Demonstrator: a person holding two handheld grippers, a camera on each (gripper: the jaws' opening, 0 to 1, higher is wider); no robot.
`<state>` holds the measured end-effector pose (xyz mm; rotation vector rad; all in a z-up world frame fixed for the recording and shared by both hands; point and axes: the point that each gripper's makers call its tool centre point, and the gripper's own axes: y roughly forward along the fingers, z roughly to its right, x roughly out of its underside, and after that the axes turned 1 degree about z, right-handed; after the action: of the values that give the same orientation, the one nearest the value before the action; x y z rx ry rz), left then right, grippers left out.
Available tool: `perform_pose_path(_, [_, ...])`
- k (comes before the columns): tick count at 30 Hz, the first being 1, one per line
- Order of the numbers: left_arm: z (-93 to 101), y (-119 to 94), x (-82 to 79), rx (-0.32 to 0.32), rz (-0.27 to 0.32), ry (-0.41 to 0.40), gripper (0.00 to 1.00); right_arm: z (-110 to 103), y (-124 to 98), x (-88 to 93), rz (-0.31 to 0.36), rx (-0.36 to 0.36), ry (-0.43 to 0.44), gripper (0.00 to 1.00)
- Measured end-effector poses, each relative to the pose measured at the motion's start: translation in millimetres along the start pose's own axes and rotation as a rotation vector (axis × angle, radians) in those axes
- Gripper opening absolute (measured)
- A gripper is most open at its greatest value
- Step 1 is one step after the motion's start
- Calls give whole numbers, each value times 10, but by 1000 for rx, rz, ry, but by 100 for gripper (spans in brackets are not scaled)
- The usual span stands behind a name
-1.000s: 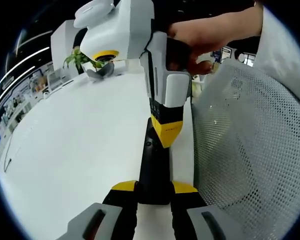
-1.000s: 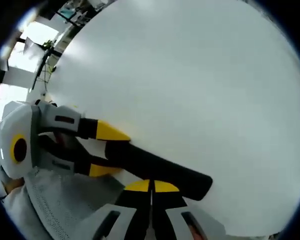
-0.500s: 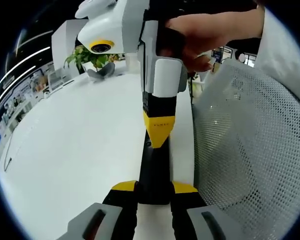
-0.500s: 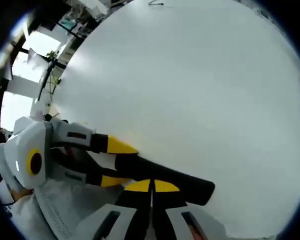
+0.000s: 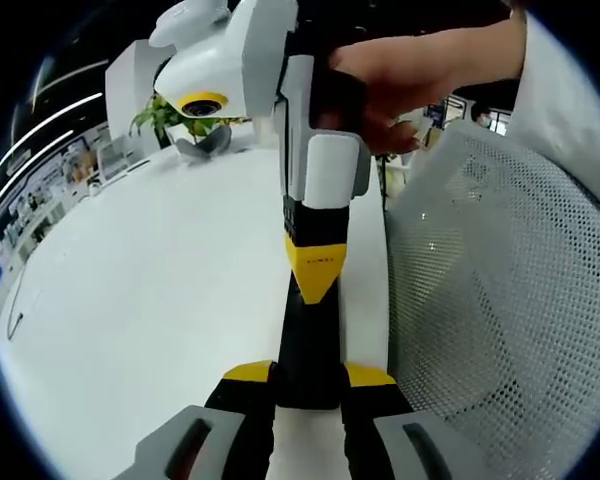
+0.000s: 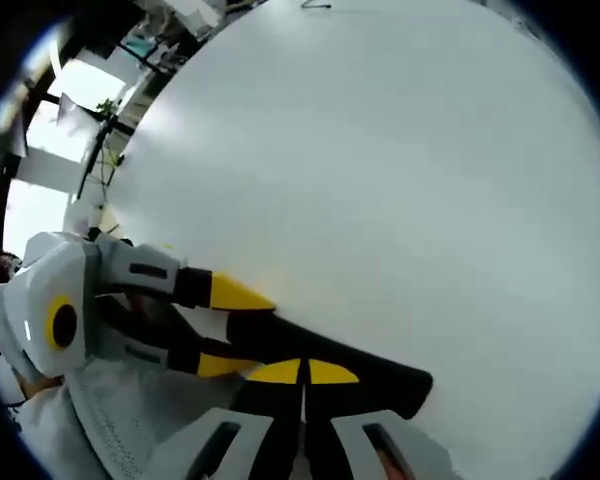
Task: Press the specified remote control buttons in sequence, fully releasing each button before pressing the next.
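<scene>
Near table (image 5: 160, 290) edge, left gripper (image 5: 308, 390) clamps remote (image 5: 308, 340)

White table (image 5: 130, 300) open leftward, mesh chair back (image 5: 500, 300) crowding right

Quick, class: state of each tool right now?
Left tool: closed on the long black remote control, holding one end.
Right tool: closed, yellow tips together on the remote's top face, gripping nothing.
</scene>
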<state>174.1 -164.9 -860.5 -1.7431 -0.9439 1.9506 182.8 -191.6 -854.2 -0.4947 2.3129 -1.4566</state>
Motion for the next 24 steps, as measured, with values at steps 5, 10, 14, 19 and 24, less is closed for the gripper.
perform_pose_path(5, [1,-1,0,-1,3,-1,24,3,7,1,9,1,6,0])
perform_pose_path(10, [-2,0,-1,-2,11,-3,24,31,19,-16,6,-10,33,0])
perform_pose_path(14, [-4,1,-1,-2,12,-4,24,15,22,-13,0,-6,5,0])
perform_pose_path(19, [-3,5,-2,-6,2,-8,24,32,16,-12,14,-17,36,0])
perform_pose_path(24, [-5,9,-1,-13,3,-9,24,13,-13,-21,98,-79,101,0])
